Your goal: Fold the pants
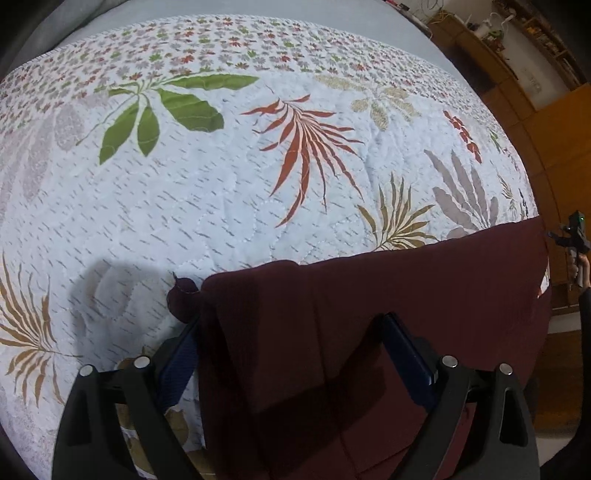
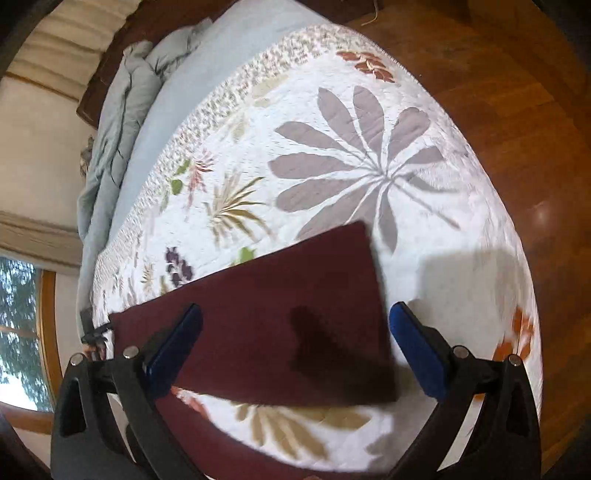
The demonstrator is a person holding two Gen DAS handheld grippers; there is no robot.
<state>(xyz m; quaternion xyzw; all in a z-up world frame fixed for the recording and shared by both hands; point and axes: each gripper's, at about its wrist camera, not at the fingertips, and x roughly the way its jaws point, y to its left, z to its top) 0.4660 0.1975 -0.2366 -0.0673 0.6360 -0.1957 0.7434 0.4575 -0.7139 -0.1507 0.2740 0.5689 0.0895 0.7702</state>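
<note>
Bed [image 1: 406, 33] is covered by a white quilt [image 1: 221, 206] with leaf prints; grey sheet exposed beyond the quilt's far edge, and a crumpled grey duvet [image 2: 122, 122] is seen at the head end in the right wrist view. Wood floor [image 2: 517, 110] is visible beside the bed.

Pants [image 1: 369, 314], dark maroon, are laid flat on the quilt near its edge, folded lengthwise into a long band. One end is seen in the left wrist view with a small lobe of fabric sticking out at the corner; the other end is seen in the right wrist view as a squared-off edge [image 2: 373, 280].

Left tongs [image 1: 295, 354]: spread wide, nothing gripped. Blue pads [image 1: 181, 354] straddle the pants end; the left pad sits at the fabric's side edge over the quilt, the right pad over the fabric. Contact with the cloth cannot be told.

Right tongs [image 2: 295, 350]: spread wide, nothing gripped. One pad [image 2: 177, 343] is over the pants, the other over bare quilt just past the squared edge. View is motion-blurred.

The right tongs are also seen small at the far right of the left wrist view, held in a hand [image 1: 581, 267].
</note>
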